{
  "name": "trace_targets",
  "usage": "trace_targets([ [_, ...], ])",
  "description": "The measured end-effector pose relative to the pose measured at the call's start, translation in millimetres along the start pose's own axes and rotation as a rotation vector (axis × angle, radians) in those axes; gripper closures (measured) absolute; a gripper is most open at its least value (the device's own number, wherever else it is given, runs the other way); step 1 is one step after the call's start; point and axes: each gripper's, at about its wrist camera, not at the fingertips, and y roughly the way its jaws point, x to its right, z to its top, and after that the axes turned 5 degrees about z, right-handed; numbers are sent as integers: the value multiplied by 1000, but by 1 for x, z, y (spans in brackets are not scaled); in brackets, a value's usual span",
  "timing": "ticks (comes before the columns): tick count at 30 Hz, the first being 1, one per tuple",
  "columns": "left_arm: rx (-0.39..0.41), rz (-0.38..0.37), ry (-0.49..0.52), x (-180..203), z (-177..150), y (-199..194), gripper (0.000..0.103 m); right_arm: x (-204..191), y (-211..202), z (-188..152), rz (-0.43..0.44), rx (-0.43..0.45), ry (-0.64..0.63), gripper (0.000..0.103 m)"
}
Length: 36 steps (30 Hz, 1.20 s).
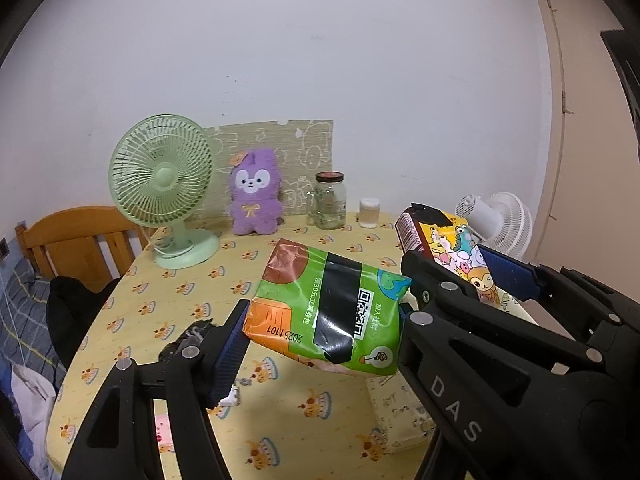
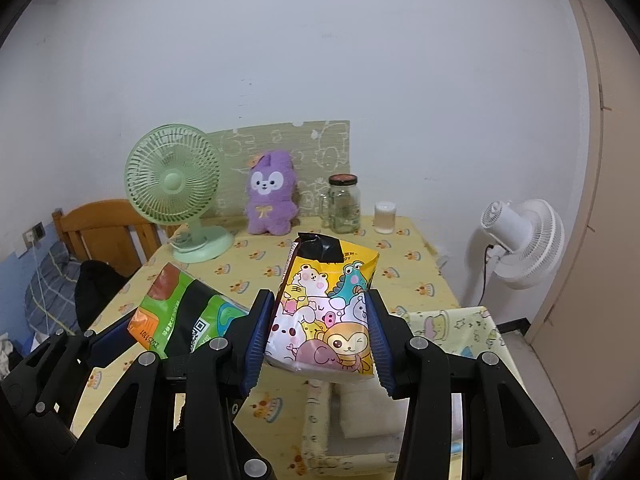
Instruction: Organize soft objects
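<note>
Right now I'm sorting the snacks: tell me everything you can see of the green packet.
The green snack packet is a puffy, glossy plastic pouch with orange and brown patches, a QR code, the date 20251101 and black tape across its face. It is tilted, held above the table, pinched at both sides by the left gripper.

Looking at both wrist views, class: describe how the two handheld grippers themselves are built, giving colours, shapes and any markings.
Both are alike. The left gripper and right gripper have matte black angular linkage arms with slotted cut-outs, joined by round silver pivot bolts. The fingers carry ribbed dark blue pads. White letters "DAS" mark one arm in the left view. No cables or sleeves show.
</note>
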Motion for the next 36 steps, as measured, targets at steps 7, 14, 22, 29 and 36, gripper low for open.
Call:
trace_targets([
  [7, -13, -27, 25, 21, -1, 10, 30, 20, 3, -4, -27, -6, 14, 55],
  [14, -34, -61, 55, 41, -4, 22, 30, 45, 8, -12, -59, -20, 40, 55],
  [22, -73, -107, 92, 63, -10, 38, 30, 72, 17, -21, -103, -46, 61, 55],
  [29, -131, -158, 137, 81, -15, 55, 28, 90, 24, -33, -127, -63, 78, 55],
  [36, -156, -176, 184, 94, -22, 65, 17, 105, 32, -45, -144, -92, 109, 55],
])
